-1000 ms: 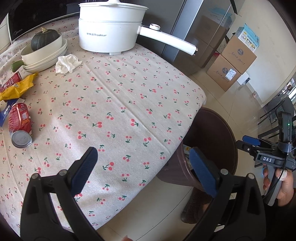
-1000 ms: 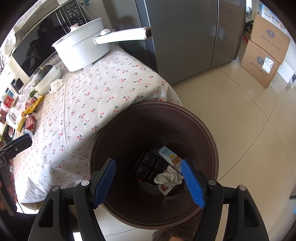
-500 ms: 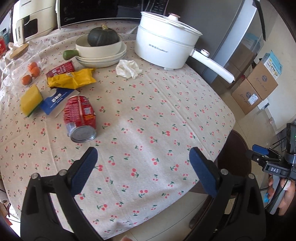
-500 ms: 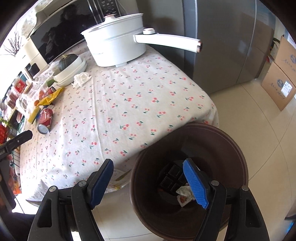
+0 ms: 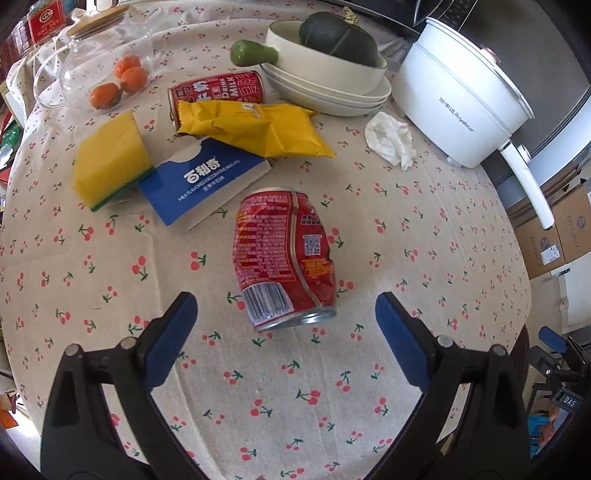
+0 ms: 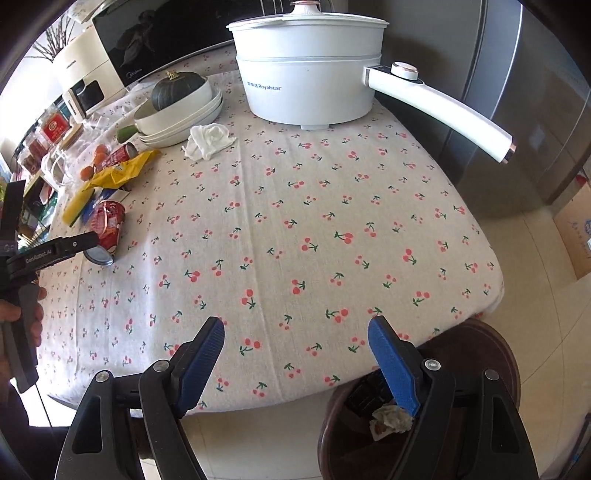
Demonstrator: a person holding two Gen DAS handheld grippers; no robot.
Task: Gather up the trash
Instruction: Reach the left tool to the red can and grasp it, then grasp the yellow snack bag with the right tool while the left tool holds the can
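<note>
left tool (image 5: 284, 317) now over can (image 5: 284, 258)

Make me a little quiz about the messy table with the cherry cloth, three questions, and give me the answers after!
1. True or false: the dented red can nearest the left gripper is standing upright.
2. What lies closest to the white electric pot: A the yellow sponge, B the crumpled white tissue, C the blue biscuit box?
3. Fill in: the dark green squash sits in a white ____.

Key
1. False. It lies on its side, and the open left gripper is not touching it.
2. B.
3. Bowl, on top of stacked plates.
</note>
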